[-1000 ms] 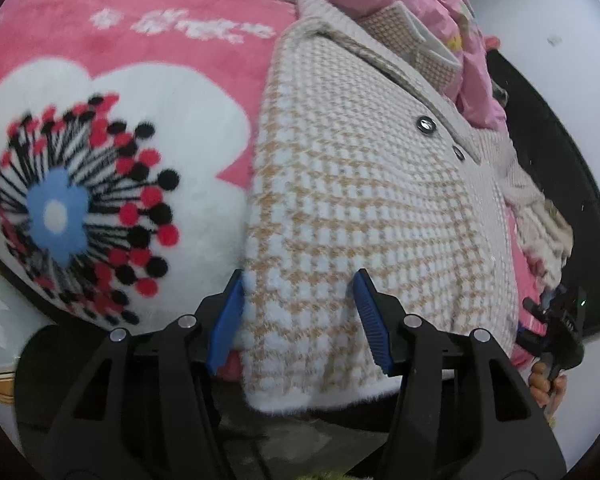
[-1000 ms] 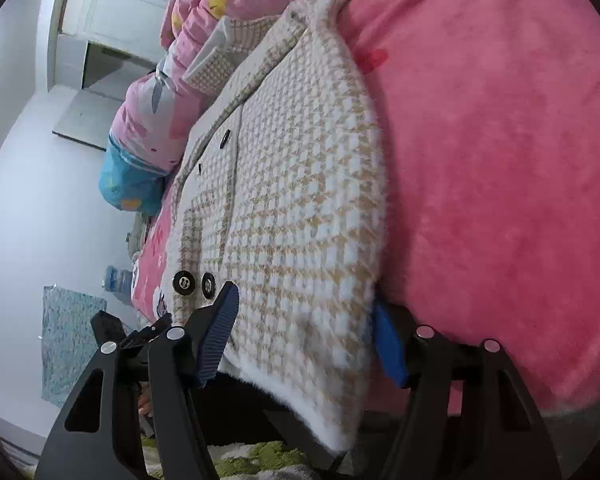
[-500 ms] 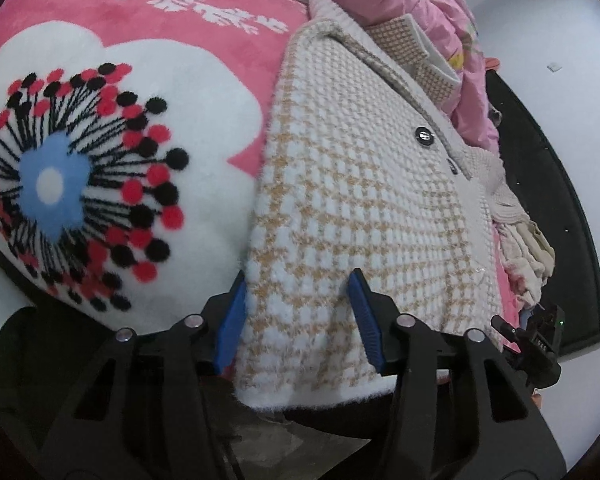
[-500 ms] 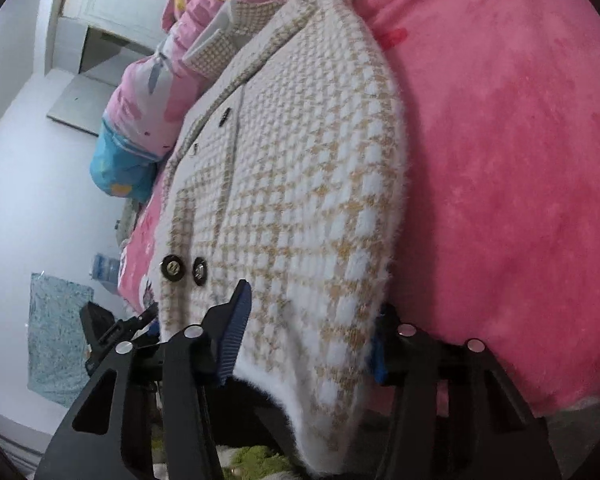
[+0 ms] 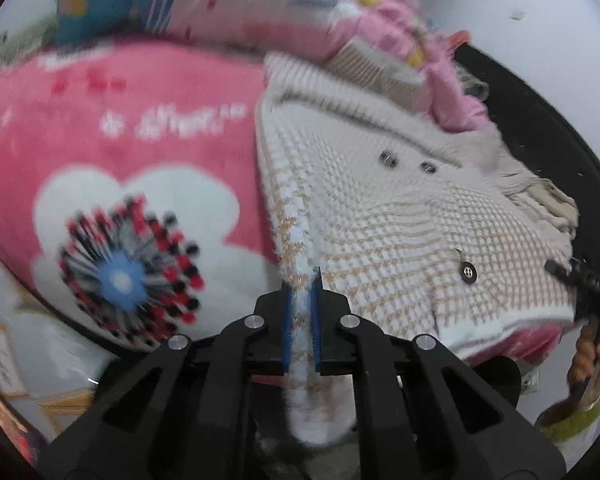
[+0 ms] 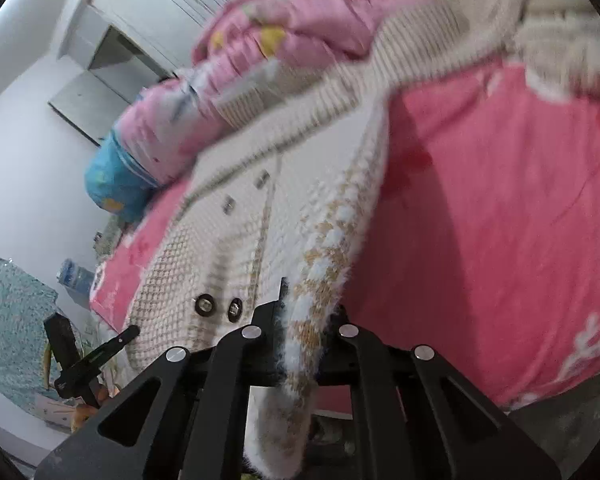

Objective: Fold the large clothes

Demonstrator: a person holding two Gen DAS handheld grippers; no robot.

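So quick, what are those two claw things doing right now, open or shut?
Left gripper: shut on the coat's hem.
Right gripper: shut on the coat's other hem corner.

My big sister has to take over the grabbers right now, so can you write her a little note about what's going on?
Left gripper: shut on the bottom hem of the checked coat, at one corner.
Right gripper: shut on the hem's other corner.
The coat lies button side up on the pink blanket, collar towards the pile of bedding; both pinched corners are raised off the bed.
Done: both corners gripped.
Left: probably carry the hem up towards the collar, lay it down, then finish folding.
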